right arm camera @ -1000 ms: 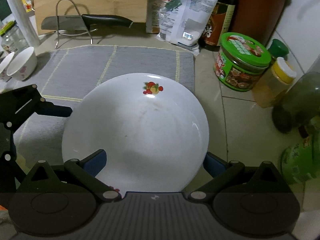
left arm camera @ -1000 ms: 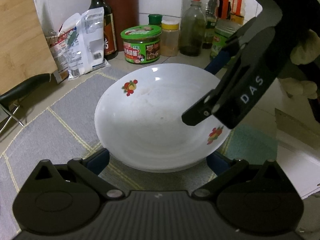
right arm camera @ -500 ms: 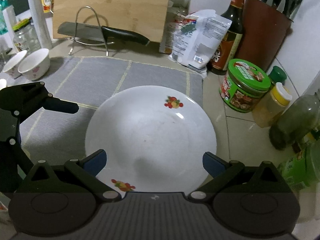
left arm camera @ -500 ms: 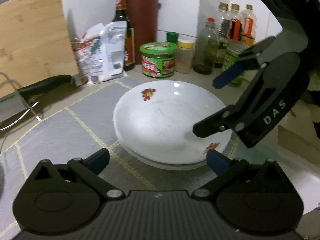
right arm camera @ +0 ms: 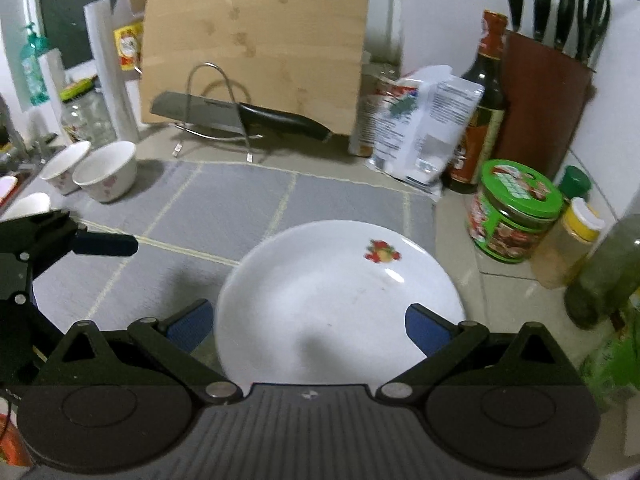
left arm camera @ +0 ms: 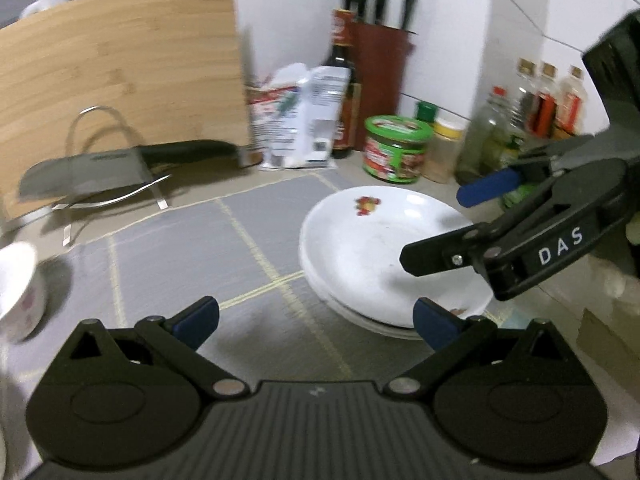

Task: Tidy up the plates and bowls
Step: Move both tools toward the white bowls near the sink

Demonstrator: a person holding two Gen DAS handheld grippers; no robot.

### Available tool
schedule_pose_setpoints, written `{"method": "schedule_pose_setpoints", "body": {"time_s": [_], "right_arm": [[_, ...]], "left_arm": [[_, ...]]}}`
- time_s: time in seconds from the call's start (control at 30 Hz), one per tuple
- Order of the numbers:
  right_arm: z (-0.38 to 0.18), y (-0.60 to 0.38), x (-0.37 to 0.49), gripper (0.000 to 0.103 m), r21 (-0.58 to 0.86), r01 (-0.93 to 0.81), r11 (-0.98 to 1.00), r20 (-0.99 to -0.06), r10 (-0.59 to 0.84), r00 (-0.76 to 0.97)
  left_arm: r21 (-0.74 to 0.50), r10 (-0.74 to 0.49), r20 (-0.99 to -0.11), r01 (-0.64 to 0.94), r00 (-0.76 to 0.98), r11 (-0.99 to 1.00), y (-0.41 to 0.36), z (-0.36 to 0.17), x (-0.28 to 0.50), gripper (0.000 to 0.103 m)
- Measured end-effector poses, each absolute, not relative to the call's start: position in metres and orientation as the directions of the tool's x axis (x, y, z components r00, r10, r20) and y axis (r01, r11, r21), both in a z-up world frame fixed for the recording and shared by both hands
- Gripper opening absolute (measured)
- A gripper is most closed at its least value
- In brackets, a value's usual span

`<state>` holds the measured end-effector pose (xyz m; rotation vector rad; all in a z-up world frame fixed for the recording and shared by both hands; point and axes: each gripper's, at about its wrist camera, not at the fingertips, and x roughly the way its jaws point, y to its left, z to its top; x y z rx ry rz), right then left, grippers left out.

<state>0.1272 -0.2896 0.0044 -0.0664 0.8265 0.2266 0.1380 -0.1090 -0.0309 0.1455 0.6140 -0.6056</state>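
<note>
step: plates [left arm camera: 384,256] lie stacked on the mat's [left arm camera: 168,248] right end, near the green tin [left arm camera: 396,148] | left gripper [left arm camera: 316,316] spread, empty | right gripper [right arm camera: 308,324] spread, above the stack | next, likely: the bowls [right arm camera: 106,174] at the mat's left edge want gathering

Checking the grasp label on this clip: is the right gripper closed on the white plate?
No: in the right wrist view the right gripper is open, its blue fingers spread wide above the white plate, which rests on the mat.
</note>
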Motion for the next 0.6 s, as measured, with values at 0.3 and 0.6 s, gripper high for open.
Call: {"method": "schedule_pose_setpoints", "body": {"time_s": [0.3, 0.6], "right_arm": [[0.007, -0.261, 0.138, 0.103, 0.098, -0.351, 0.931, -0.687, 0.319, 0.653], [0.004, -0.192, 0.153, 0.103, 0.13, -0.485, 0.865, -0.674, 0.436, 0.596]], "left_arm": [[-0.046, -0.302, -0.574, 0.338, 0.761, 0.94, -0.065, -0.03, 0.111, 0.102], [-0.035, -0.104, -0.578, 0.103, 0.81, 0.994, 0.008, -0.037, 0.081, 0.102]]}}
